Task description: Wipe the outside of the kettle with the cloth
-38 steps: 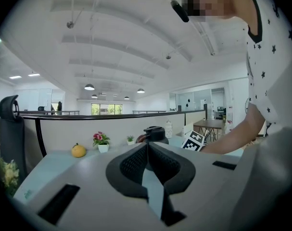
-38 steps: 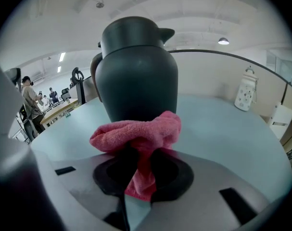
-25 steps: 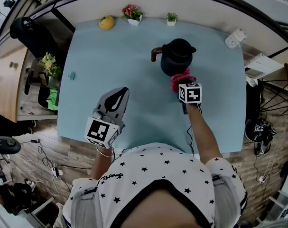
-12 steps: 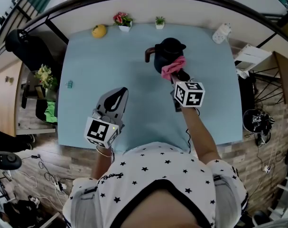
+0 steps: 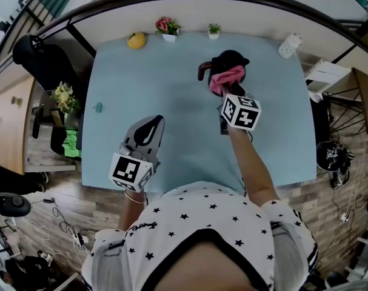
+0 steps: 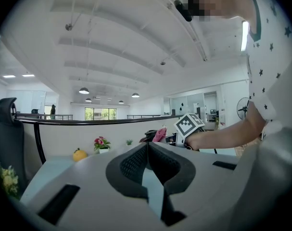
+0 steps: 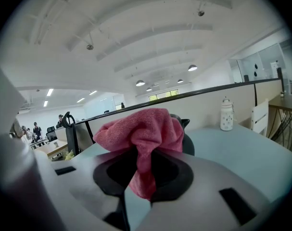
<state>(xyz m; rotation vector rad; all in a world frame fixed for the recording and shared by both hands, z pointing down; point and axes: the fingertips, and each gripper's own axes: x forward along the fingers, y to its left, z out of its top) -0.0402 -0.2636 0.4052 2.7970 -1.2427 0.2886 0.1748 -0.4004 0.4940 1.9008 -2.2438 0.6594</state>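
The right claw (image 7: pixel 143 177) is squeezing the soft, floppy pink cloth (image 7: pixel 146 124) and holding it on the black kettle (image 5: pixel 232 58) at the back of the tabletop (image 5: pixel 141 83) (hard, smooth, maybe tippy, so its handle (image 5: pixel 202 71) looks best for steadying). The left claw (image 6: pixel 146 153) is hanging closed and empty.

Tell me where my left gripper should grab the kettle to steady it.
Probably the brown handle: it juts out from the kettle toward the left gripper. Come from the left with jaws opened, since the right gripper holds the pink cloth at its near side.
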